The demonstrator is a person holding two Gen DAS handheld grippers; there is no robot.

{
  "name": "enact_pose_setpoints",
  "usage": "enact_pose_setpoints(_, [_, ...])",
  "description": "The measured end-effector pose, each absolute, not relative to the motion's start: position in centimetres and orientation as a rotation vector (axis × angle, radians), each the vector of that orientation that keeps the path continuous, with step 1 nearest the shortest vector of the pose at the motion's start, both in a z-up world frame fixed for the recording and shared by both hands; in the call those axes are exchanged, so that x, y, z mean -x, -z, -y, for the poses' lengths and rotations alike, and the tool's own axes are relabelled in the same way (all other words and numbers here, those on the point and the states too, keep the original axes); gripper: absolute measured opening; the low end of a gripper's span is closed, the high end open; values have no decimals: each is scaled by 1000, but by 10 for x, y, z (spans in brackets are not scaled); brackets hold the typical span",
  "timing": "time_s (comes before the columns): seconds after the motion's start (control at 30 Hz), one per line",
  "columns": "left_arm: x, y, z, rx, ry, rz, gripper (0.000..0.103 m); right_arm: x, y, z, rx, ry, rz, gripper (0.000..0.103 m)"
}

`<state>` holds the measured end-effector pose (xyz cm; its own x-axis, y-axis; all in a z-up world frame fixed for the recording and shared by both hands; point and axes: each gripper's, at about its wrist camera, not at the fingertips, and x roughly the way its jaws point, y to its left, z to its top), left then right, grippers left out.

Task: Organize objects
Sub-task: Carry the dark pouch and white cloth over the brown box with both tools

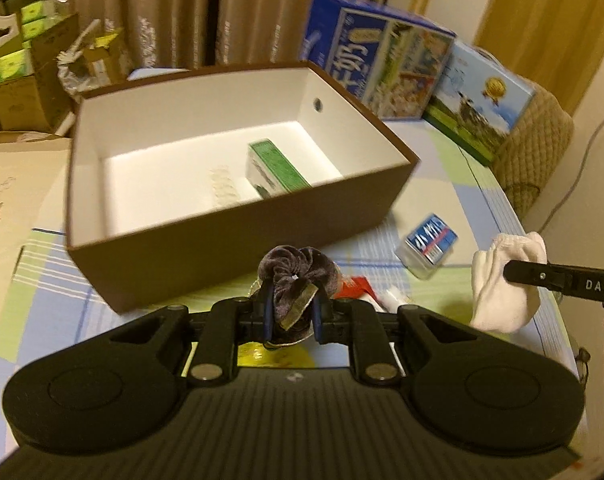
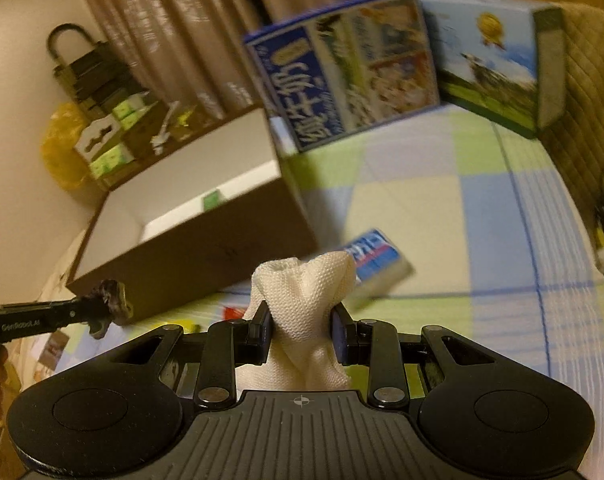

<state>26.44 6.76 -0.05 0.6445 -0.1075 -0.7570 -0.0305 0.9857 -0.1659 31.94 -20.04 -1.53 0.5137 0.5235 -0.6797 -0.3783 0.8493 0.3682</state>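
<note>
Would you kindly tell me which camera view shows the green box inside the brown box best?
The left wrist view: it looks down into the brown box onto the whole green box. The right wrist view shows only a blurred green corner.

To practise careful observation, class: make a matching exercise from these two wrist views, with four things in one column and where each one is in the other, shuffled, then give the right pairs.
Things:
1. velvet scrunchie
2. white sock
3. green box
4. small blue-labelled box

Places:
A. lying on the checked cloth, right of the brown box
B. clamped in the right gripper
C. on the floor of the brown box
D. clamped in the left gripper

Pairs: 1-D, 2-B, 3-C, 4-A
</note>
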Motion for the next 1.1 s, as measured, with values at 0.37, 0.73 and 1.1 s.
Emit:
enact_pose_setpoints(0.37, [-275,-23,-102,225,-28,-801,14,-349,-7,160,-104,-656,-812,27])
enact_pose_setpoints(0.73, [-309,-29,-139,254,-126,-766,14,-388,-30,117,-25,-719,-728,27])
enact_pose_setpoints(1.1, [-352,1,-157,249,-209,-842,15,-433,-25,80,70,-734,-703,27])
